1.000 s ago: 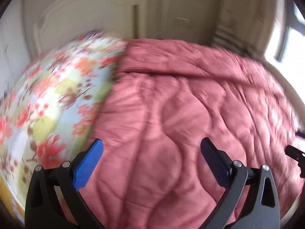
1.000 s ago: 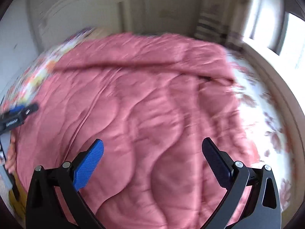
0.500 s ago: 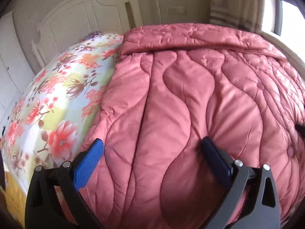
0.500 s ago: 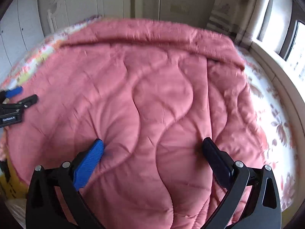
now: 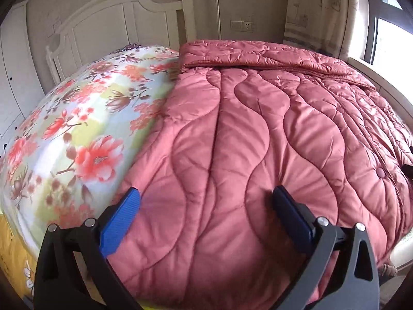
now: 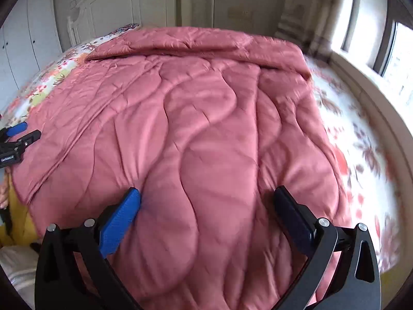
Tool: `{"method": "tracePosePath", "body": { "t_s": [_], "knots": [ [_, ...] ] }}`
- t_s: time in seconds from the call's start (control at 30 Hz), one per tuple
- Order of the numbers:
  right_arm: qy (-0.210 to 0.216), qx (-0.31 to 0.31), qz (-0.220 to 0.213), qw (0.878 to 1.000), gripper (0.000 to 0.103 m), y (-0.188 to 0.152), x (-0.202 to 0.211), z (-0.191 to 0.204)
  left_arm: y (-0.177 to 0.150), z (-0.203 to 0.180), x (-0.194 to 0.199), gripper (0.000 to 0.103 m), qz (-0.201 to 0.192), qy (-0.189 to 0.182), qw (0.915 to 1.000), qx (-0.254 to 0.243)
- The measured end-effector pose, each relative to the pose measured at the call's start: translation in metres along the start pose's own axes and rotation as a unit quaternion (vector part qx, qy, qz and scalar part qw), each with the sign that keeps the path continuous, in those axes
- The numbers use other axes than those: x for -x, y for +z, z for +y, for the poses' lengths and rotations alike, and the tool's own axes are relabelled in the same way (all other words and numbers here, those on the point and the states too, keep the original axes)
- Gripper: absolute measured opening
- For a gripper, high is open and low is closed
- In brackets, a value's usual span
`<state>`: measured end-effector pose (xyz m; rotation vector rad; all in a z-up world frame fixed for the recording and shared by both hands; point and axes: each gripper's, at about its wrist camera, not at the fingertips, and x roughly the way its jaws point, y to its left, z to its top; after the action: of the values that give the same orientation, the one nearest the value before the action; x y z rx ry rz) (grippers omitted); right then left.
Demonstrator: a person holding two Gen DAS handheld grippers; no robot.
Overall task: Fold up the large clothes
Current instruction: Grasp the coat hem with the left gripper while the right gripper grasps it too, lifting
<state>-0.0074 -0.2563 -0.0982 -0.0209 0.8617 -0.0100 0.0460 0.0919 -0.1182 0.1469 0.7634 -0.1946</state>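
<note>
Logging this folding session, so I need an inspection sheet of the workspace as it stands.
Surface: bed with floral sheet, bare on both sides.
Job's things: pink quilted garment spread flat, far part folded over.
Clutter: nothing seen.
Grippers: left gripper and right gripper open, fingers pressed into the near part of the garment.
Cables: nothing seen.
Surroundings: white headboard, wall socket, window.

We see the pink quilted garment lying flat across the bed, padded with wavy stitch lines, far edge doubled over into a thick band near the headboard, snap buttons along one side, near edge hanging off the mattress.
</note>
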Motion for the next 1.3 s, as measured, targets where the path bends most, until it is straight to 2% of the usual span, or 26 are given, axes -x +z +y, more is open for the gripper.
{"method": "tracePosePath", "body": {
  "t_s": [0.1, 0.23, 0.33, 0.43, 0.53, 0.63, 0.7, 0.73, 0.8, 0.83, 0.87, 0.9, 0.93, 1.0, 1.07, 1.2, 1.3],
  "knots": [
    [-0.031, 0.003, -0.012, 0.999, 0.099, -0.006, 0.022, -0.018, -0.003, 0.019, 0.016, 0.101, -0.019, 0.016, 0.9995, 0.021],
    [-0.061, -0.052, -0.038, 0.996, 0.099, -0.021, 0.05, -0.066, -0.005, 0.068, 0.022, 0.101, -0.025, 0.014, 0.9943, 0.103],
    [-0.058, -0.106, -0.034, 0.992, 0.099, -0.035, 0.053, -0.102, -0.008, 0.099, 0.016, 0.101, -0.005, -0.002, 0.9877, 0.156],
    [-0.028, -0.131, -0.026, 0.991, 0.098, -0.051, 0.05, -0.117, -0.01, 0.107, 0.011, 0.101, 0.002, -0.019, 0.9852, 0.171],
    [0.007, -0.126, -0.017, 0.992, 0.091, -0.062, 0.045, -0.112, -0.012, 0.093, 0.009, 0.1, 0.005, -0.052, 0.9871, 0.152],
    [0.023, -0.092, -0.026, 0.995, 0.079, -0.064, 0.047, -0.092, -0.013, 0.069, 0.007, 0.1, 0.005, -0.055, 0.9918, 0.115],
    [0.033, -0.078, -0.036, 0.996, 0.058, -0.062, 0.047, -0.079, -0.013, 0.052, 0.008, 0.1, 0.003, -0.067, 0.9931, 0.096],
    [0.033, -0.073, -0.039, 0.996, 0.052, -0.061, 0.045, -0.071, -0.014, 0.043, 0.01, 0.099, 0.002, -0.078, 0.9933, 0.086],
    [0.037, -0.073, -0.046, 0.996, 0.029, -0.059, 0.044, -0.062, -0.017, 0.023, 0.013, 0.092, 0.0, -0.095, 0.994, 0.055],
    [0.046, -0.082, -0.05, 0.994, 0.028, -0.059, 0.043, -0.062, -0.018, 0.017, 0.015, 0.079, -0.002, -0.093, 0.9948, 0.042],
    [0.051, -0.093, -0.055, 0.993, 0.025, -0.059, 0.041, -0.062, -0.019, 0.012, 0.017, 0.059, -0.003, -0.092, 0.9953, 0.032],
    [0.057, -0.104, -0.06, 0.991, 0.023, -0.058, 0.04, -0.062, -0.019, 0.011, 0.019, 0.045, -0.004, -0.104, 0.994, 0.033],
    [0.066, -0.114, -0.064, 0.989, 0.022, -0.058, 0.039, -0.063, -0.019, 0.016, 0.019, 0.026, -0.001, -0.133, 0.9898, 0.052],
    [0.085, -0.138, -0.069, 0.984, 0.019, -0.059, 0.039, -0.069, -0.018, 0.032, 0.022, 0.021, -0.006, -0.166, 0.9816, 0.094],
    [0.109, -0.166, -0.079, 0.977, 0.018, -0.061, 0.045, -0.08, -0.017, 0.04, 0.035, 0.019, -0.024, -0.181, 0.9772, 0.109],
    [0.149, -0.17, -0.102, 0.969, 0.017, -0.061, 0.077, -0.085, -0.017, 0.043, 0.088, 0.018, -0.072, -0.197, 0.9731, 0.096],
    [0.189, -0.159, -0.13, 0.96, 0.017, -0.067, 0.12, -0.081, -0.024, 0.053, 0.132, 0.018, -0.097, -0.217, 0.9661, 0.1]
  ]
}}
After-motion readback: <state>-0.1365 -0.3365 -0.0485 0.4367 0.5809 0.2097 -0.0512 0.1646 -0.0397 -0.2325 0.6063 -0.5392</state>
